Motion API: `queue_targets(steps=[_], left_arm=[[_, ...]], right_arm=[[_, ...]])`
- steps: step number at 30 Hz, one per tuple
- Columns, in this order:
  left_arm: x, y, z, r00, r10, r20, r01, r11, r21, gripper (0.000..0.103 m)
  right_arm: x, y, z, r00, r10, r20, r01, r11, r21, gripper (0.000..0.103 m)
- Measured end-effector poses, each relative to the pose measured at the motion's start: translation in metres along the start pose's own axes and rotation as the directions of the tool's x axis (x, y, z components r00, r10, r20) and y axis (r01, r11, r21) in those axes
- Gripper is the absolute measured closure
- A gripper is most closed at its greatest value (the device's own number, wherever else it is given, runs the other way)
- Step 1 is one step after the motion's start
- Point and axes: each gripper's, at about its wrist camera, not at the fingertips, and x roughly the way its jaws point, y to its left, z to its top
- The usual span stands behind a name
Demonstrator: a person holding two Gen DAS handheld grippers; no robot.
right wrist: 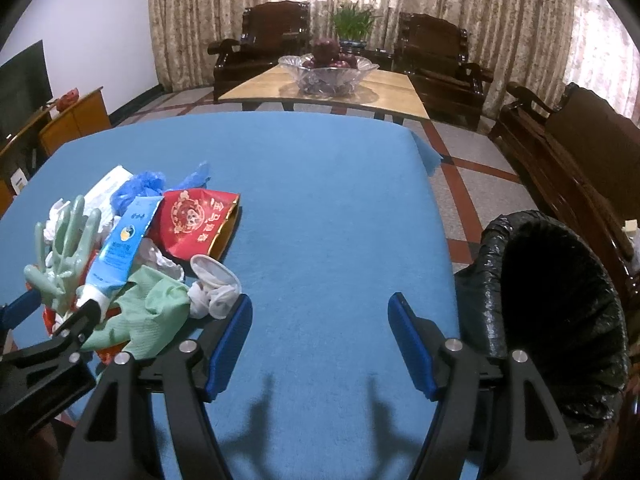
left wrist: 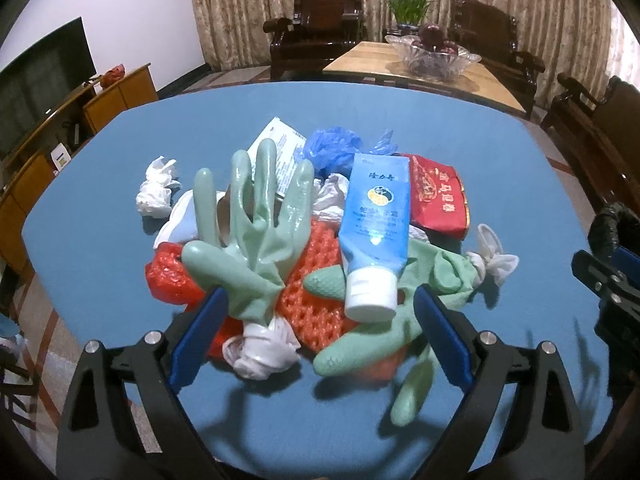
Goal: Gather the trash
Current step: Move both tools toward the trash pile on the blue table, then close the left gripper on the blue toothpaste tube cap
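Observation:
A heap of trash lies on the blue table point(left wrist: 100, 216): two pale green rubber gloves, one with fingers up point(left wrist: 256, 240) and one flat point(left wrist: 360, 344), a blue tube with a white cap point(left wrist: 376, 216), orange foam netting point(left wrist: 316, 292), a red foil bag point(left wrist: 436, 196), a blue plastic bag point(left wrist: 332, 148) and white crumpled wads point(left wrist: 156, 192). My left gripper point(left wrist: 320, 296) is open, its jaws standing either side of the heap's near edge, around the glove cuff, the netting and the tube cap. My right gripper point(right wrist: 320, 302) is open over bare cloth, just right of the heap point(right wrist: 132, 264).
A bin with a black liner point(right wrist: 560, 280) stands off the table's right edge. Beyond the table are a wooden coffee table with a glass fruit bowl point(right wrist: 328, 72), dark armchairs point(right wrist: 436, 48) and curtains. A TV and a low cabinet point(left wrist: 112, 96) line the left wall.

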Motion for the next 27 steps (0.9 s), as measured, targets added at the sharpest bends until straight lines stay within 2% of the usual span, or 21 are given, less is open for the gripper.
queue_targets(steps=[2, 6, 9, 11, 13, 15, 17, 21, 25, 27], left_arm=[[0.005, 0.000, 0.001, 1.000, 0.005, -0.004, -0.005, 1.000, 0.002, 0.020], [0.010, -0.002, 0.001, 1.000, 0.012, 0.004, -0.012, 1.000, 0.024, 0.026], [0.006, -0.005, -0.001, 1.000, 0.009, 0.026, -0.010, 0.999, 0.048, 0.040], [0.002, -0.007, -0.002, 0.999, 0.003, 0.040, -0.005, 0.998, 0.065, 0.055], [-0.001, -0.008, -0.002, 0.999, -0.033, 0.039, 0.031, 0.997, 0.071, 0.069], [0.000, -0.011, -0.002, 0.999, -0.043, 0.029, 0.041, 0.996, 0.077, 0.069], [0.000, -0.011, -0.003, 0.999, -0.041, 0.025, 0.039, 0.996, 0.075, 0.062], [-0.002, -0.008, -0.003, 0.999, -0.029, 0.033, 0.027, 0.997, 0.066, 0.056], [0.000, -0.007, -0.003, 0.999, -0.018, 0.036, 0.016, 0.998, 0.068, 0.042], [0.005, -0.006, -0.003, 0.999, -0.019, 0.029, 0.017, 0.998, 0.065, 0.039]], right_arm=[[0.003, 0.001, -0.001, 1.000, 0.002, -0.006, -0.002, 1.000, 0.000, 0.034], [0.007, 0.005, -0.003, 1.000, 0.004, -0.016, -0.005, 1.000, -0.006, 0.034], [0.004, 0.012, -0.005, 1.000, 0.007, -0.013, -0.007, 1.000, -0.019, 0.034], [0.002, 0.017, -0.005, 1.000, 0.009, -0.010, -0.009, 1.000, -0.024, 0.034], [0.001, 0.021, -0.004, 1.000, 0.012, -0.006, -0.012, 1.000, -0.028, 0.034], [-0.002, 0.022, -0.004, 1.000, 0.015, -0.003, -0.015, 0.999, -0.032, 0.034], [-0.004, 0.024, -0.005, 1.000, 0.015, 0.002, -0.015, 0.999, -0.037, 0.034], [-0.005, 0.025, -0.005, 1.000, 0.011, 0.001, -0.011, 0.999, -0.042, 0.034], [-0.005, 0.027, -0.006, 1.000, 0.010, -0.006, -0.011, 0.999, -0.046, 0.034], [-0.004, 0.027, -0.006, 1.000, 0.011, -0.008, -0.012, 0.999, -0.049, 0.034]])
